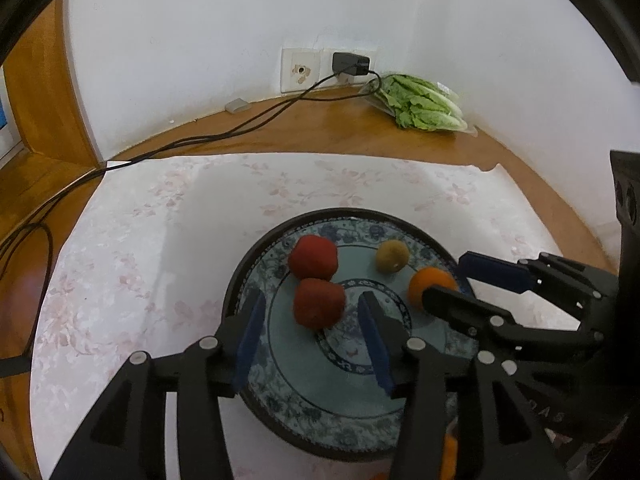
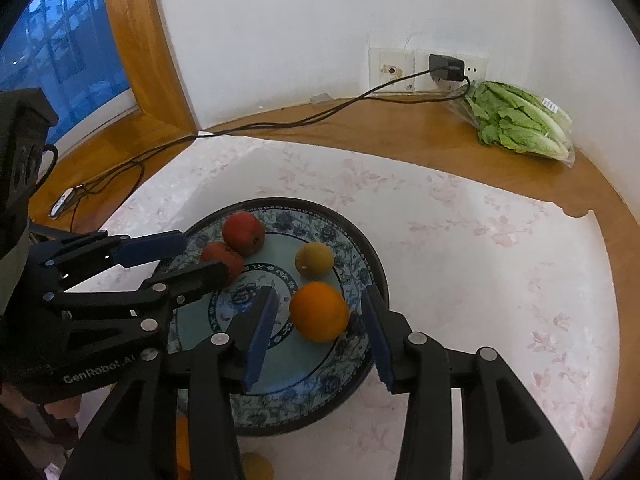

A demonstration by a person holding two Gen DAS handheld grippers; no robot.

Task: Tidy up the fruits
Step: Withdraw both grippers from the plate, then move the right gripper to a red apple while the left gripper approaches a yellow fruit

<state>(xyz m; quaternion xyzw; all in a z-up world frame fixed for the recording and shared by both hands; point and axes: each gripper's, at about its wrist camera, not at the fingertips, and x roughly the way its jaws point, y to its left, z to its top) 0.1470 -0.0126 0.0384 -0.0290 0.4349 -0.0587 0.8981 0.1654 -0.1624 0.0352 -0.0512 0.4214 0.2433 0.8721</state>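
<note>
On the blue-patterned plate (image 1: 280,396) sit two red fruits (image 1: 319,303), a small yellow-green fruit (image 2: 314,258) and an orange (image 2: 319,312) (all loose, none gripped). Left tool (image 1: 312,342) stands open, its blue pads either side of the nearer red fruit without touching. Right tool (image 2: 320,340) is open too, straddling the orange. Bagged lettuce (image 2: 520,122) lies far back on the table (image 2: 380,136).
</note>
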